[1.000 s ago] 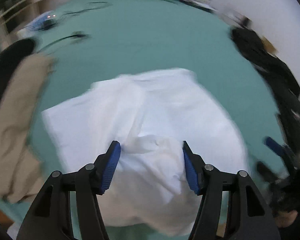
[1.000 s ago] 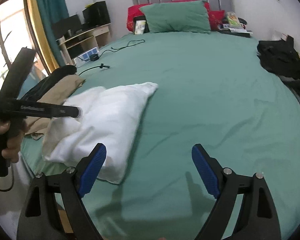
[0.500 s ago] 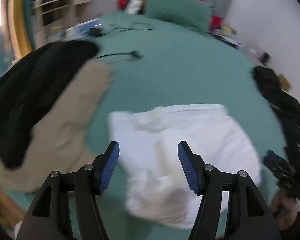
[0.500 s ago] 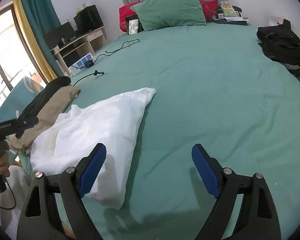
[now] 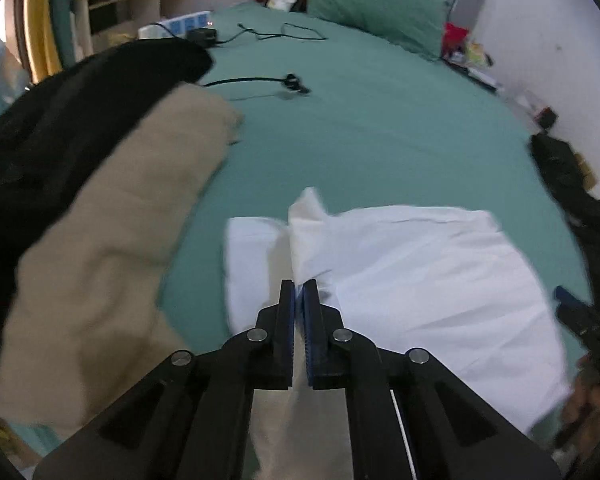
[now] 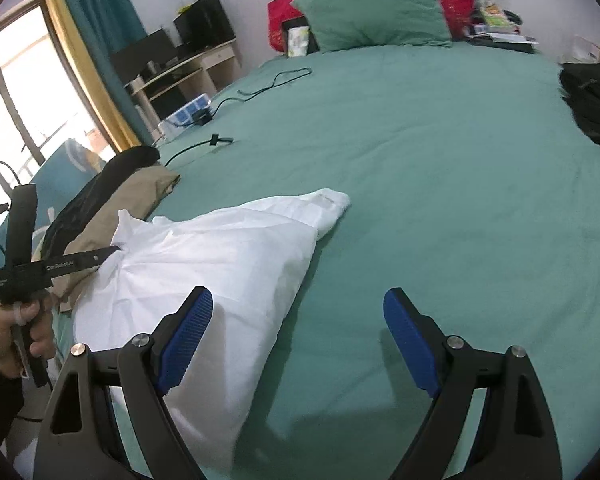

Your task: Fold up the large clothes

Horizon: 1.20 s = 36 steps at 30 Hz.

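Over on the far left we've got a black garment (image 6: 100, 188) and a tan one (image 5: 112, 240) piled at the bed's edge, right beside the window side. Next to them our left gripper (image 5: 299, 294) has just snapped its blue pads together on a raised fold of the white shirt (image 6: 220, 264); in the left wrist view the cloth pokes up in a little peak past the tips. From the right wrist view you can see the left hand (image 6: 10, 334) holding that gripper at the shirt's left edge.

The shirt itself lies on the green bedsheet (image 6: 440, 160), near the foot-side edge. Its long axis runs diagonally, from the wide near-left end up to a narrower bunched end pointing toward the middle of the bed and the headboard side.

Moving right, our right gripper (image 6: 298, 342) hangs above the bed with fingers spread wide, nothing between them; its left pad sits over the shirt's near edge, its right pad over bare sheet. Far right there's a dark pile of clothes (image 6: 592, 100).
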{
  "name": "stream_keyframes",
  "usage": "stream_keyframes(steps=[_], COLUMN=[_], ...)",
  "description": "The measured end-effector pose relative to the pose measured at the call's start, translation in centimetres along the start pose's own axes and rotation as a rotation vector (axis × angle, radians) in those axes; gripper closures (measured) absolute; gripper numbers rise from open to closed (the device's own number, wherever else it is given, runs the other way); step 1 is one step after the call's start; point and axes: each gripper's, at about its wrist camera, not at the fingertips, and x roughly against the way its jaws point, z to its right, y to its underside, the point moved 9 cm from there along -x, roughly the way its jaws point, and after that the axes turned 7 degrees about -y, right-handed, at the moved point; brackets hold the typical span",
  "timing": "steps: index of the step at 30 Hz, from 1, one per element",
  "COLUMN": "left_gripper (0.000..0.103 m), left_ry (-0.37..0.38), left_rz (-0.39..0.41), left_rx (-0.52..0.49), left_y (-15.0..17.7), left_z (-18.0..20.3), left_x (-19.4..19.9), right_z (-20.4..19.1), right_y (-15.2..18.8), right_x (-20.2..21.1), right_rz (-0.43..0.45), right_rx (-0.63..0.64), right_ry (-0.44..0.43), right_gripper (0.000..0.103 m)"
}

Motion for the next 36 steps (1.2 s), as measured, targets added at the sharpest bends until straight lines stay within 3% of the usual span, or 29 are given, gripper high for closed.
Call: stream_keyframes(steps=[2, 6, 8, 10, 12, 13, 15, 17, 20, 23, 26, 31, 34, 36], left_gripper=[0.098, 0.095, 0.074, 0.066, 0.061, 0.06, 0.06, 0.058, 0.056, 0.048, 0.047, 0.044, 0.043, 0.043], left_ry=[-0.058, -0.042, -0.005, 0.003, 0.032, 0.037, 0.044, 0.054, 0.094, 0.148, 0.185, 0.249, 0.231, 0.179], left_rz=[-0.008, -0.125, -0.116, -0.1, -0.089, -0.084, -0.069, -0.065, -0.05, -0.028, -0.014, -0.031, -0.08, -0.118], left_rx=[-0.003, 0.051, 0.072, 0.075, 0.089, 0.091, 0.086, 0.079, 0.073, 0.068, 0.061, 0.034, 0.021, 0.023], left_y=[0.8, 3.5, 4.3, 4.6, 5.0, 5.0, 5.2, 5.3, 4.8, 4.1, 4.0, 4.1, 4.8, 5.3], left_z=[-1.1, -2.6, -2.6, -2.7, -2.6, -2.5, -2.3, -1.2, -0.2, 0.9, 1.9, 4.9, 5.9, 5.6], left_x=[-0.5, -1.7, -1.0, -0.1, 0.7, 1.1, 2.0, 2.7, 3.5, 3.9, 5.4, 5.2, 3.1, 1.0], right_z=[-0.2, -1.2, -1.3, -1.1, -1.1, -1.3, -1.5, -1.5, -2.0, -3.0, -2.5, 0.2, 1.2, 1.5], right_y=[0.2, 1.6, 3.0, 3.6, 3.8, 4.0, 4.6, 4.8, 4.6, 4.4, 4.8, 6.2, 6.8, 6.8], right_x=[-1.3, -3.4, -4.7, -5.0, -5.0, -5.1, -5.3, -4.9, -3.3, -1.5, 0.6, 3.5, 3.6, 3.3], right_rz=[-0.043, -0.109, -0.16, -0.144, -0.138, -0.155, -0.173, -0.162, -0.166, -0.181, -0.19, -0.197, -0.195, -0.183], right_rx=[-0.015, -0.067, -0.124, -0.184, -0.211, -0.222, -0.276, -0.262, -0.197, -0.097, -0.028, -0.023, -0.057, -0.073], right_ry=[-0.043, -0.153, -0.205, -0.257, -0.285, -0.32, -0.375, -0.361, -0.292, -0.202, -0.108, -0.018, -0.022, -0.015], right_gripper=[0.016, 0.016, 0.016, 0.016, 0.025, 0.048, 0.061, 0.074, 0.079, 0.08, 0.08, 0.079, 0.075, 0.07])
